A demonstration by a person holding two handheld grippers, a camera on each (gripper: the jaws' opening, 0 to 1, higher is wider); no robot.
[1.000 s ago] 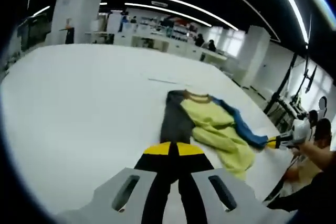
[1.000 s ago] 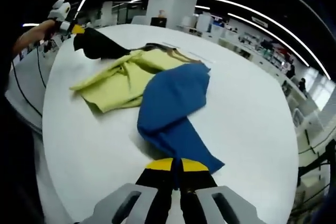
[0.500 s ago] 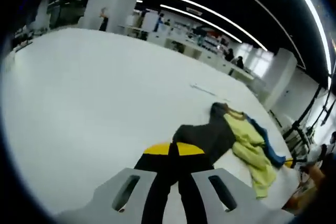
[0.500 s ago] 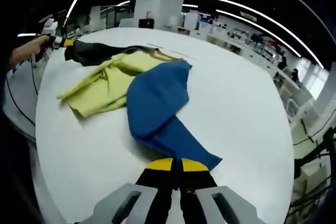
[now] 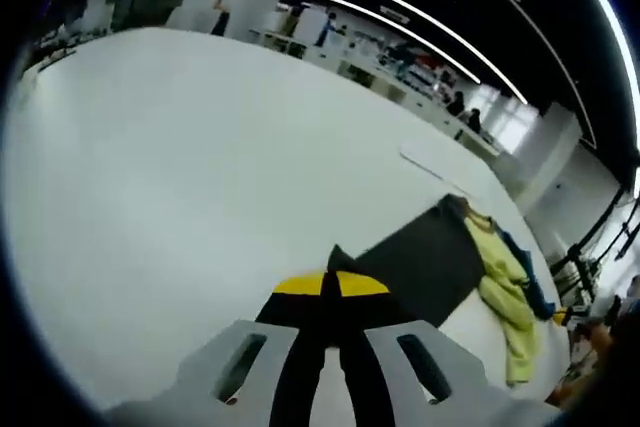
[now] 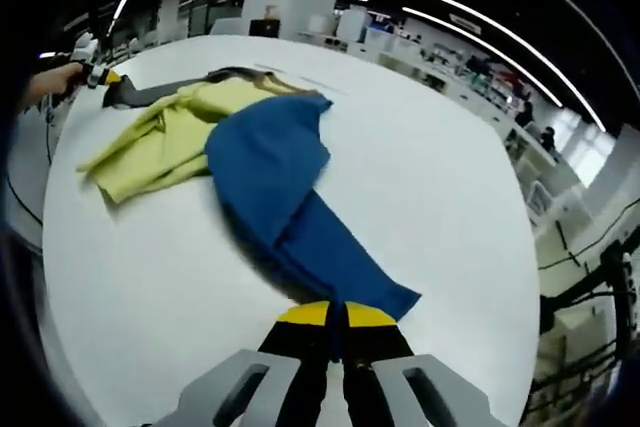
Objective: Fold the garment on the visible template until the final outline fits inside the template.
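In the left gripper view, the left tongs [image 5: 331,292] were seen at the lower centre of the frame, pressed together on the end of a dark grey sleeve [image 5: 415,265] of the garment [image 5: 495,282]. The sleeve was drawn out from the tongs toward the right of the frame, where the yellow body [image 5: 505,297] of the garment lay bunched on the white desk [image 5: 180,167], with a strip of blue visible along its far edge. A thin pale line [image 5: 432,161] was seen on the desk surface above the garment, in the upper right of the frame.

In the right gripper view, the right tongs [image 6: 335,319] were seen at the lower centre, closed on the tip of the blue sleeve [image 6: 290,202]. This sleeve ran up and to the left across the desk [image 6: 430,177] to the yellow body [image 6: 165,137], which lay crumpled in the upper left of the frame. Beyond it, the dark sleeve [image 6: 160,87] was stretched toward the left edge of the frame, where the other gripper [image 6: 95,72], held by a hand [image 6: 50,82], was pinching its end. Office furniture and ceiling lights were visible in the background.
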